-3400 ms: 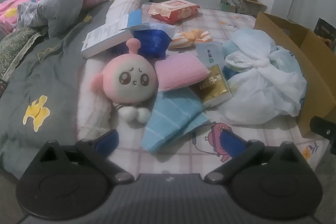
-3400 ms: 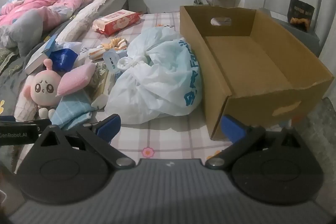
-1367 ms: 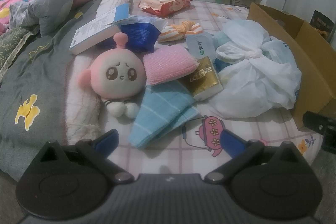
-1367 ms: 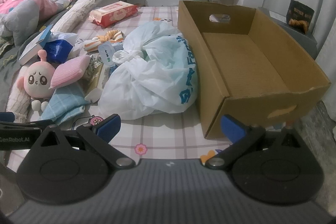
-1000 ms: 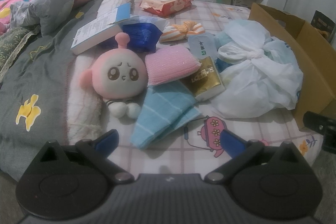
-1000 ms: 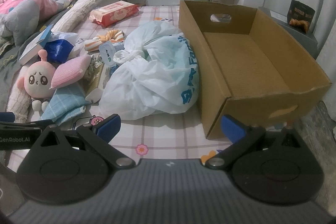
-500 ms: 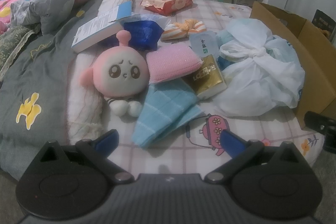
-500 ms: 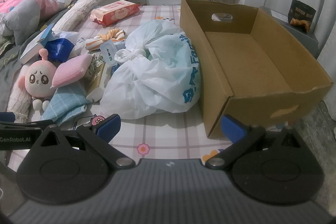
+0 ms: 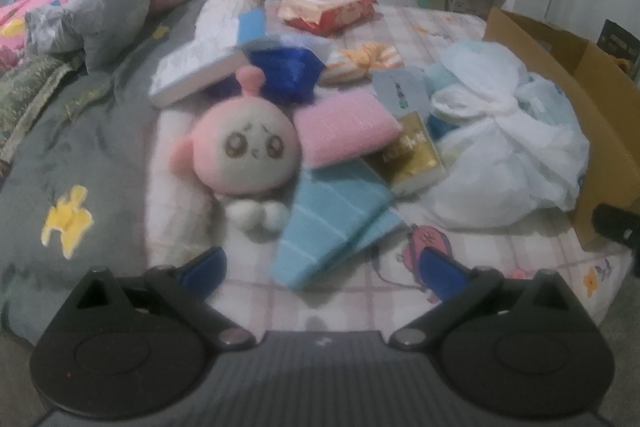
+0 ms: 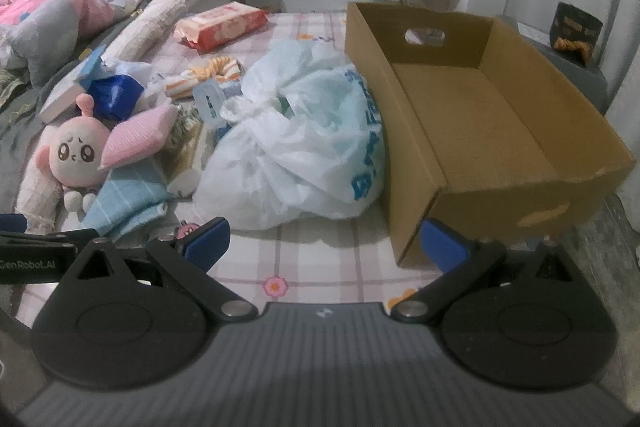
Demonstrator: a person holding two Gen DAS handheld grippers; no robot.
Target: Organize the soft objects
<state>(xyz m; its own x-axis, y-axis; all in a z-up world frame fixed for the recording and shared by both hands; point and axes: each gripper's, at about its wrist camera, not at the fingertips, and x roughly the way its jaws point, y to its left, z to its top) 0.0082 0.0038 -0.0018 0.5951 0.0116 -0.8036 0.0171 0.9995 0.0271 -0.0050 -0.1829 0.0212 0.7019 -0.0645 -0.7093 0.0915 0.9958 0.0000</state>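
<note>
one plush doll [image 9: 244, 151], one cardboard box [image 10: 480, 115], one plastic bag [image 10: 304, 147], one blue towel [image 9: 328, 223]

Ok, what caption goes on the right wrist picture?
Open tongs face a white bag beside an empty cardboard box.

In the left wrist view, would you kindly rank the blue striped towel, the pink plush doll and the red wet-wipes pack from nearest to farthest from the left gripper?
1. Blue striped towel: just ahead of the open left gripper.
2. Pink plush doll: behind it, to the left.
3. Red wet-wipes pack: far back on the bed.

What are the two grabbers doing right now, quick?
Left gripper: open, holding nothing.
Right gripper: open, holding nothing.
</note>
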